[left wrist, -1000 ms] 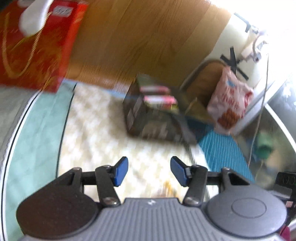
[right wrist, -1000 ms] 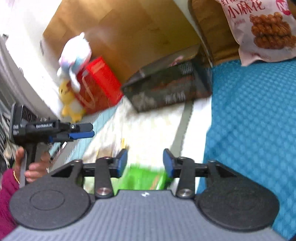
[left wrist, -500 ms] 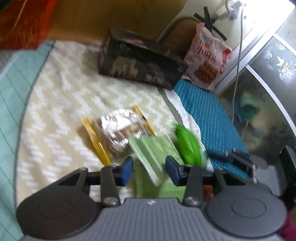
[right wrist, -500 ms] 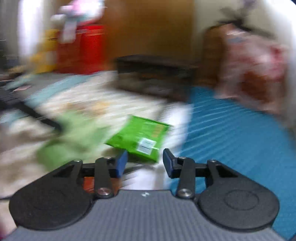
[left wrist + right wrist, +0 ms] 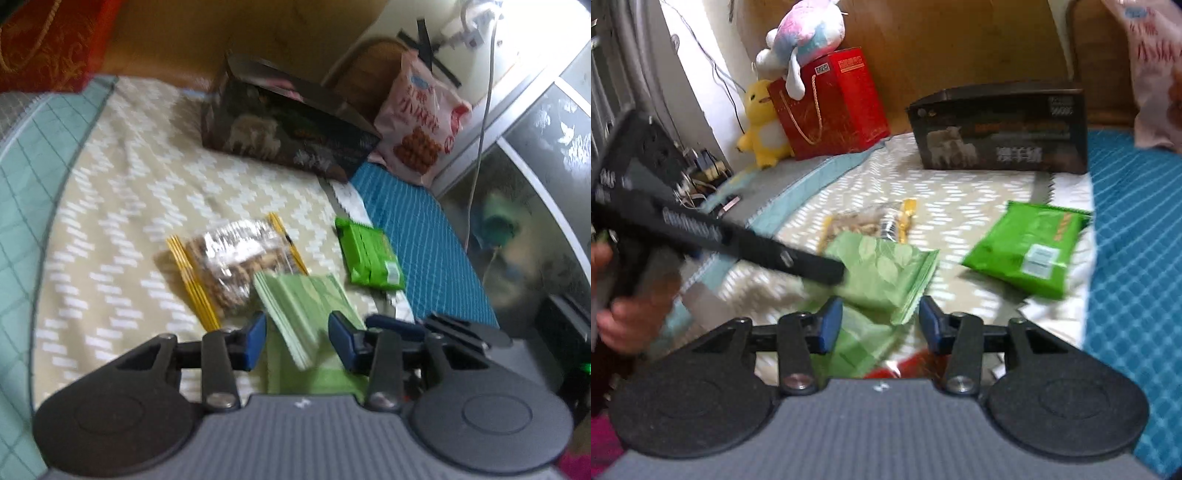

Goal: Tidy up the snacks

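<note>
**Snack packets spread on a zigzag blanket, both grippers open above them**

Across the left wrist view, the far left edge shows a teal gridded cover [image 5: 22,177], and the upper left corner a red gift bag [image 5: 40,37]. Centre frame, a beige zigzag blanket [image 5: 122,192] carries the snacks. A clear packet with yellow ends [image 5: 232,258] lies in the middle, and a pale green leaf-print packet [image 5: 303,299] overlaps its lower right corner. The left gripper [image 5: 297,341] hangs just over that pale green packet, blue pads well apart, holding nothing. Right of it, a bright green packet [image 5: 369,256] lies where the blanket meets a blue checked cloth [image 5: 424,236]. Upper centre, a dark box printed with sheep [image 5: 280,136] stands at the blanket's far end, and a pink snack bag [image 5: 421,122] leans upright just to its right.

From the right wrist view, the left gripper's black body crosses the left side, its tip over the pale green packet [image 5: 882,273]. Upper left, a yellow plush [image 5: 764,125] and a white-pink plush [image 5: 809,33] sit by the red gift bag [image 5: 831,107]. At lower centre, the right gripper [image 5: 881,326] hovers spread wide and empty, with the pale green packet's near edge between its pads, though contact cannot be judged. The bright green packet [image 5: 1030,251] lies right of centre, the dark box [image 5: 1001,133] above it.
</note>
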Tool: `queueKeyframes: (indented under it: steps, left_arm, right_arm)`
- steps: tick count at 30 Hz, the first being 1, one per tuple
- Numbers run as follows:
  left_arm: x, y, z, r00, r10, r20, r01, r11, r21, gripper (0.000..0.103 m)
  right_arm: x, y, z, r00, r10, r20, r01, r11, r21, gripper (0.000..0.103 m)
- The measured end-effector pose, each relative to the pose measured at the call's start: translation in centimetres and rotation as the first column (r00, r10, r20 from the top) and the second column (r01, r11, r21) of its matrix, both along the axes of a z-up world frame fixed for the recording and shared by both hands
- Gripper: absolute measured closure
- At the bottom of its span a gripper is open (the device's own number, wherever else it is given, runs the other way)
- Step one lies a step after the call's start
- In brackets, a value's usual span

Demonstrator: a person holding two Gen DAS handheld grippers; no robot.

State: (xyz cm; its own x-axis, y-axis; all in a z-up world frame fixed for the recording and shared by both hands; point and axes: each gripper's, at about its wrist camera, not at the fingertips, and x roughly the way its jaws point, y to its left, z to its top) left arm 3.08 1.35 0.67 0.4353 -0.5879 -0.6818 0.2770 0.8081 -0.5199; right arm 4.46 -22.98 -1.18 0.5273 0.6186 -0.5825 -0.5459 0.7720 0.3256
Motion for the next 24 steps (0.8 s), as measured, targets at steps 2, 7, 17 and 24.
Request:
queueKeyframes:
  steps: [2, 7, 17, 24]
  left_arm:
    - [0.2, -0.3, -0.3, 1.0, -0.003, -0.01, 0.003, 1.0, -0.012, 0.073]
    - [1.1, -0.2, 2.4, 0.998, -0.007, 0.063, 0.007, 1.0, -0.013, 0.075]
    - [9.8, -4.7, 8.8, 0.969, 0.014, 0.249, -0.012, 1.0, -0.008, 0.075]
    - [18.0, -8.8, 7.6, 0.97, 0.024, 0.241, -0.03, 0.999, 0.021, 0.072]
  right_arm:
    - [0.1, 0.6, 0.7, 0.999, 0.009, 0.033, -0.008, 1.0, -0.028, 0.073]
    - [-0.2, 0.2, 3.8, 0.989, 0.004, 0.148, 0.0, 1.0, -0.027, 0.074]
    - [9.2, -1.5, 6.8, 0.949, -0.142, 0.283, 0.156, 0.987, -0.027, 0.074]
    - [15.6, -2.8, 5.6, 0.928, -0.233, 0.292, 0.267, 0.96, -0.082, 0.069]
